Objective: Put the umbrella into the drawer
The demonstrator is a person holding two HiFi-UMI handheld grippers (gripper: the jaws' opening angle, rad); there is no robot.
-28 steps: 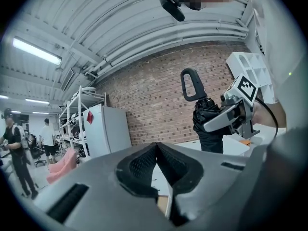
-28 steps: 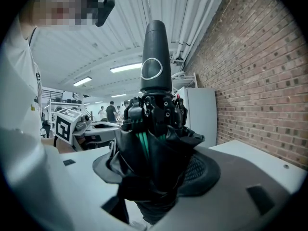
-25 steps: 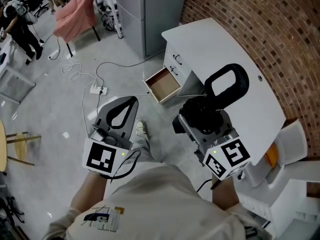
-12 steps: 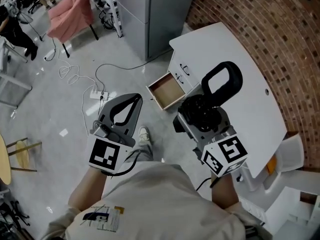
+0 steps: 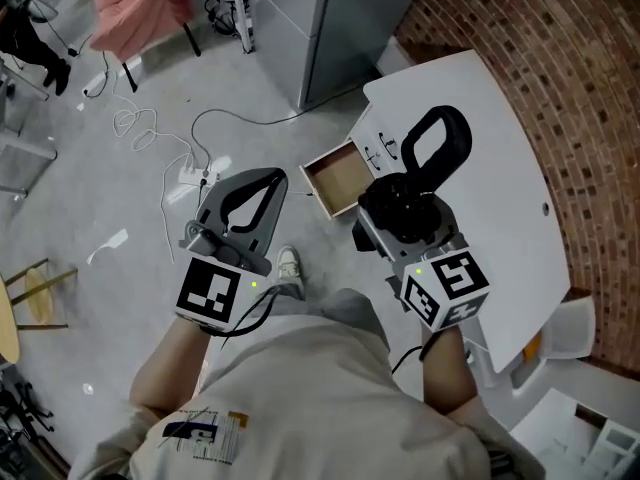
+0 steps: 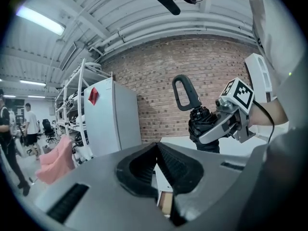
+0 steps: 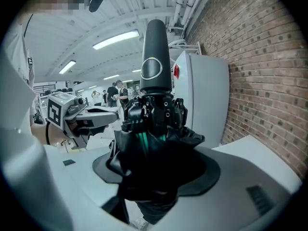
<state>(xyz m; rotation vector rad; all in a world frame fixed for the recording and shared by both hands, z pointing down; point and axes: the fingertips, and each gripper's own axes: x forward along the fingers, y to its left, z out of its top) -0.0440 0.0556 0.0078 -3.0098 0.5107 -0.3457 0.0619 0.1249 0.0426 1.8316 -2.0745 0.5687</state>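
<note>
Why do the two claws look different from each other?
The right claw is closed on a black folded umbrella, while the left claw holds nothing. The left claw's jaws meet at their tips, but the right claw's jaws stand apart around the umbrella. What they share: both claws are grey.

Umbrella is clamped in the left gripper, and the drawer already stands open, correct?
Wrong gripper: the umbrella is clamped in the right gripper, as the right gripper view shows. The left gripper has its jaws shut on nothing. The drawer does stand open.
</note>
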